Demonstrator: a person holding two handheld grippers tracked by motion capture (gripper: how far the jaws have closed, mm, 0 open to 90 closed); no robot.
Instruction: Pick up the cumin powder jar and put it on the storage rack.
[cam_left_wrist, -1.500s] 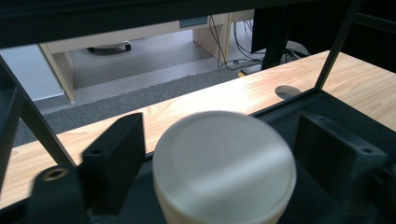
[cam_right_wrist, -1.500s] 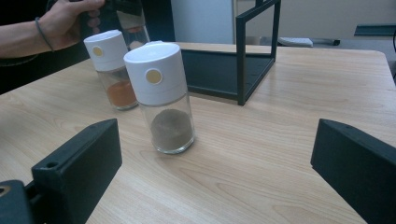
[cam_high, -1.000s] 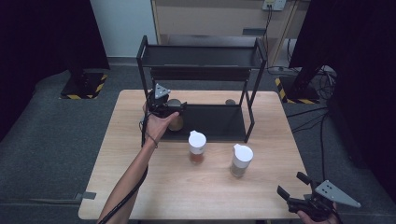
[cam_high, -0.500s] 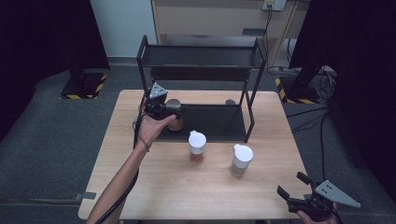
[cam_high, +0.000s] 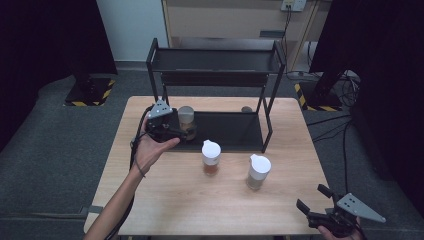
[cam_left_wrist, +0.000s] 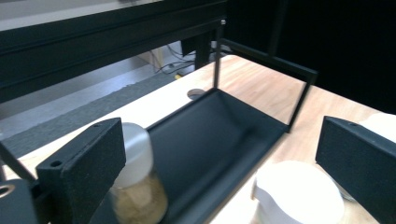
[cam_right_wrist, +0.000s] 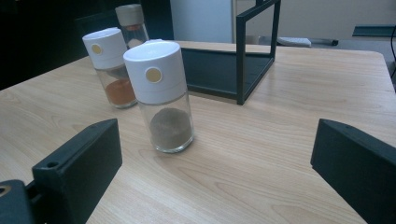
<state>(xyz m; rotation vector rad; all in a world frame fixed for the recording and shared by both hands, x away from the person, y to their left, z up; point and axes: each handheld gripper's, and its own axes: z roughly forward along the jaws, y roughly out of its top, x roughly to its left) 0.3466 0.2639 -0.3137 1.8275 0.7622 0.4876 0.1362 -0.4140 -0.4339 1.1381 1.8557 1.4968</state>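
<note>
Left gripper (cam_left_wrist: 224, 158): my jaws apart | spice jar (cam_left_wrist: 135, 186) beside my left jaw: light, slick, breakable glass | grasp mid-body | right gripper (cam_high: 320, 207): jaws apart.

Light wood table (cam_high: 165, 200), grain running across. Black metal rack (cam_high: 220, 75) stands on the far half, its low tray (cam_high: 235, 131) resting on the table top. One spice jar (cam_high: 187, 120) sits in the tray's left end. Two white-capped jars stand on bare wood just before the rack: orange-filled (cam_high: 211, 157), grey-filled (cam_high: 258, 171).
</note>
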